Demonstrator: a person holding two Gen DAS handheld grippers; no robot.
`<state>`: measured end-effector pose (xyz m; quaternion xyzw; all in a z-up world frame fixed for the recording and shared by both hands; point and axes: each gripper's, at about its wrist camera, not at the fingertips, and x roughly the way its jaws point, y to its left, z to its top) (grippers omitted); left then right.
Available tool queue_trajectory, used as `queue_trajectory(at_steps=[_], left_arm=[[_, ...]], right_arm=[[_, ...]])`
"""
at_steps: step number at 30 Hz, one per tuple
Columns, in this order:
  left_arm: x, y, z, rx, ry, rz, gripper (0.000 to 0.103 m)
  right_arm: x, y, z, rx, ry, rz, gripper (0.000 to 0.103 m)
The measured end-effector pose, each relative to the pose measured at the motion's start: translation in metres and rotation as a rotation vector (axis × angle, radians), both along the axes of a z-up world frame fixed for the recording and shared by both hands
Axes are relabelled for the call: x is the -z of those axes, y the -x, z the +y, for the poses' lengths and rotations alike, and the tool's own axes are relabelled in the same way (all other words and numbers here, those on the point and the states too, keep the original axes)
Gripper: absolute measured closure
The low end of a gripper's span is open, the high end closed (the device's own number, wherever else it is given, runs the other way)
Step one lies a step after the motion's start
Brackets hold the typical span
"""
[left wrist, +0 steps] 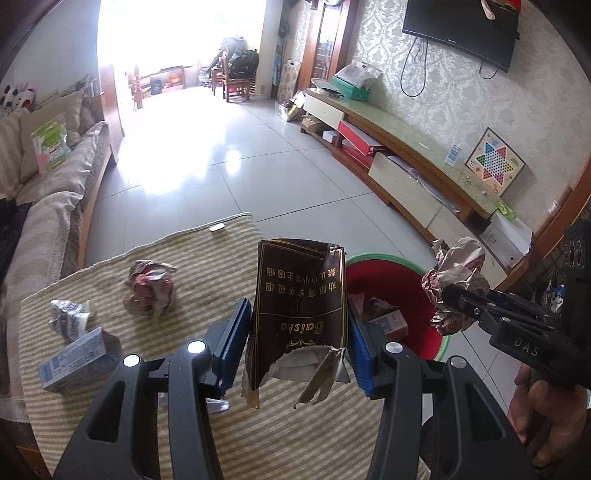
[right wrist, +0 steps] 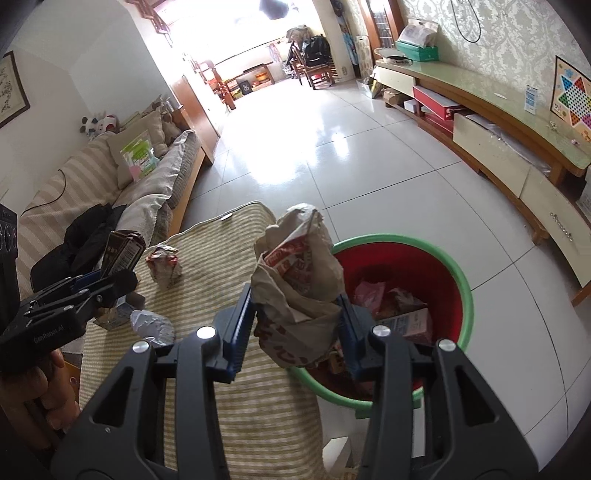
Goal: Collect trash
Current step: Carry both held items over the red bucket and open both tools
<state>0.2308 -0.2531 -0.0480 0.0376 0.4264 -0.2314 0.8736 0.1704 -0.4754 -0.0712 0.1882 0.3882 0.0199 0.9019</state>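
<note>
Gripping a torn brown pack [left wrist: 299,314], left claw [left wrist: 295,332] raised, right claw [right wrist: 297,317] clamping crumpled paper [right wrist: 299,273] beside bin [right wrist: 443,254]

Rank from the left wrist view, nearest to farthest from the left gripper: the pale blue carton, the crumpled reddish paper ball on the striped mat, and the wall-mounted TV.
1. Pale blue carton: on the striped mat, left of the left gripper.
2. Crumpled reddish paper ball: farther up the mat, left.
3. Wall-mounted TV: far wall, upper right.

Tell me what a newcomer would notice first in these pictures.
Both grippers hold trash: the left gripper clamps a torn brown cigarette pack, the right gripper a crumpled paper bag. Beside the striped mat stands a red bin with a green rim, already holding trash.
</note>
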Motion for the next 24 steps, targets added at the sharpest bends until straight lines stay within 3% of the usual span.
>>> queue_trajectory(at_steps=[10, 24], left_arm=[[0.023, -0.017, -0.067, 0.118, 0.08, 0.08, 0.056], [0.048, -0.043, -0.097, 0.162, 0.219, 0.213, 0.054]], right_arm=[[0.019, 0.004, -0.055, 0.097, 0.006, 0.032, 0.062], [0.04, 0.0, -0.072, 0.119, 0.003, 0.071, 0.062]])
